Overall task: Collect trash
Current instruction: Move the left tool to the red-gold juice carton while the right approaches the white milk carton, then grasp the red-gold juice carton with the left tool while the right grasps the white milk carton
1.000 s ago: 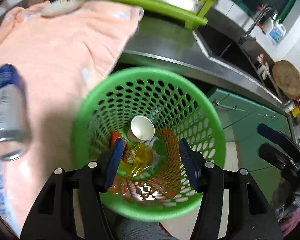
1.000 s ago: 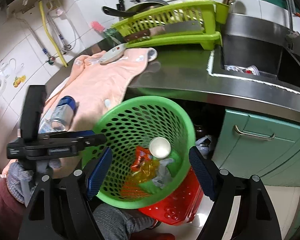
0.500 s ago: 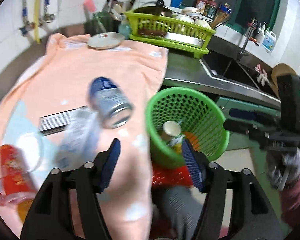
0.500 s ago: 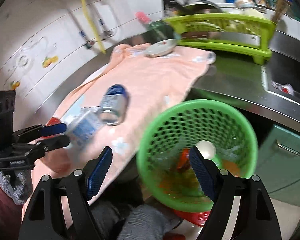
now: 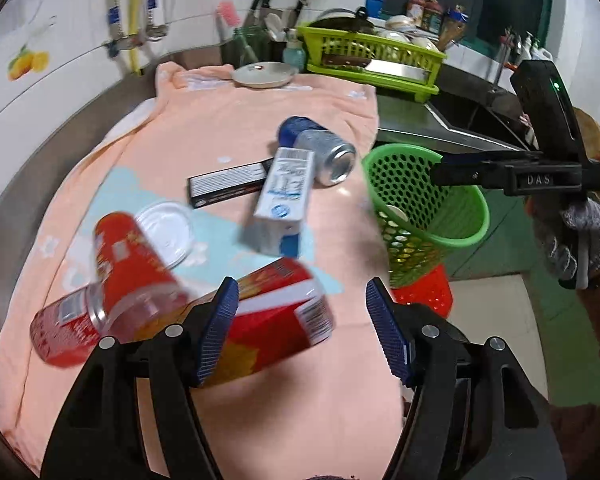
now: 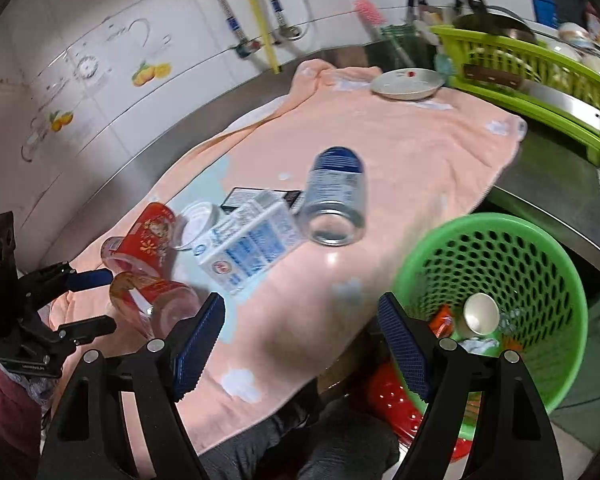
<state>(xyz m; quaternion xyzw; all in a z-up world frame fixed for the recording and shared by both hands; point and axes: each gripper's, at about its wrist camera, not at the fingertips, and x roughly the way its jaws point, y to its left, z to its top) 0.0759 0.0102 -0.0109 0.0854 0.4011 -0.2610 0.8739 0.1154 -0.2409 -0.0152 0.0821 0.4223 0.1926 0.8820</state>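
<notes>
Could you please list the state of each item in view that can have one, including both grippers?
Left gripper: jaws open, empty.
Right gripper: jaws open, empty.
Green basket: partly filled with trash.
Paper cup: inside the basket.
Blue can: on its side, opened.
Milk carton: lying flat.
Red can: lying down.
Red box: lying flat.

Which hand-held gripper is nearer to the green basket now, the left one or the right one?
Right. The right hand-held gripper hangs open beside the green basket, its tips reaching the rim. The left hand-held gripper is open over the red box on the pink towel, farther away.
</notes>
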